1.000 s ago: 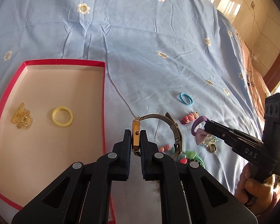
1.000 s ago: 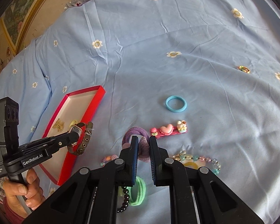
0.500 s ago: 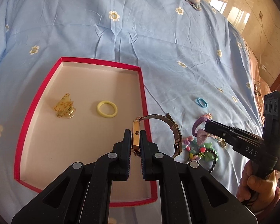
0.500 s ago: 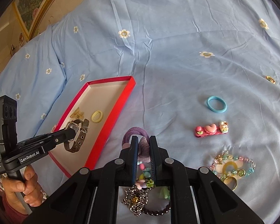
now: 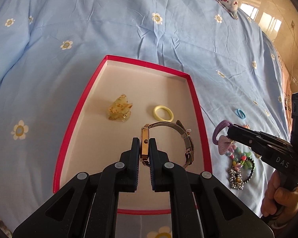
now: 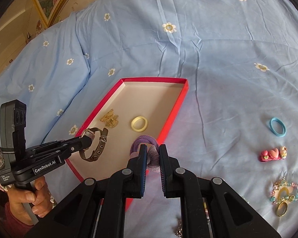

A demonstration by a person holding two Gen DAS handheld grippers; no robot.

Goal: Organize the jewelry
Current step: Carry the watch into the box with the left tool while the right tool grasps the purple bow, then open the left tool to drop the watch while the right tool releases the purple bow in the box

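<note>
Gold watch (image 5: 145, 147) pinched edge-on in left claw (image 5: 144, 148), above red tray (image 5: 196, 107)

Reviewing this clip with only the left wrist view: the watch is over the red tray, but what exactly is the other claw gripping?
Observer: The right wrist view shows the right claw shut on a purple hair tie, whose loop overlaps the red tray's near rim.
Operator: Is there anything on the bedspread that I can't see?
Observer: Yes, a beaded bracelet lies at the far right.
Operator: What's beside the blue ring?
Observer: A pink hair clip with a heart lies just nearer than the ring, not touching it.
</note>
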